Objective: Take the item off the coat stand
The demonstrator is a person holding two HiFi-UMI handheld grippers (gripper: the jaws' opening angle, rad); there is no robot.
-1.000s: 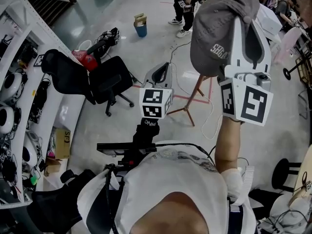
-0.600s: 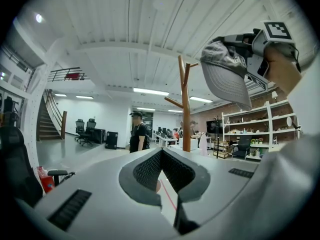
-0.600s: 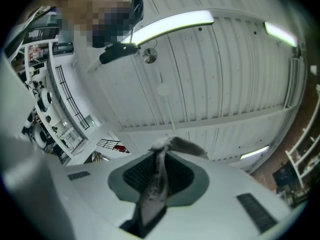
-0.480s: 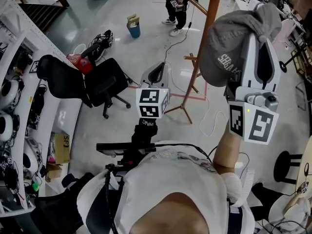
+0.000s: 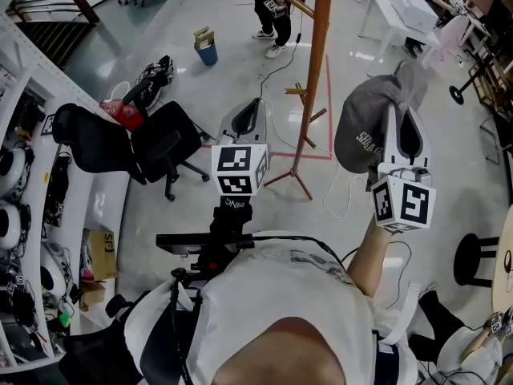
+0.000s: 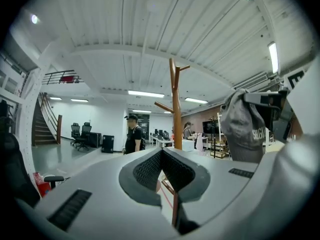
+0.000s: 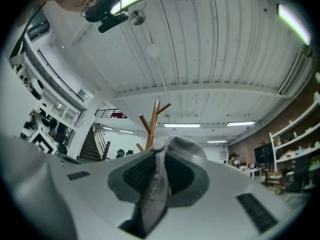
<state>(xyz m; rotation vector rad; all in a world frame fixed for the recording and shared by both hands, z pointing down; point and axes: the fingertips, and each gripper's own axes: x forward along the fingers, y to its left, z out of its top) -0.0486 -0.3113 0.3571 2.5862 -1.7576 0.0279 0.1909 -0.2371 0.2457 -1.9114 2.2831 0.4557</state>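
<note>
Cap (image 5: 362,131) is pinched by a fold of its cloth between the right gripper (image 7: 159,159) fingers (image 7: 180,176). They are nearly closed, with only fabric between the pads. The crown bulges out past the fingertips and to their left in the head view. Cap is off the stand (image 5: 315,62) and well apart from it; the stand rises beyond the fingertips. Left gripper (image 6: 161,151) has its tips together, nothing between them, touching nothing. The stand shows beyond its tips, the cap off to their right. Chair (image 5: 160,147) is on the floor further left.
</note>
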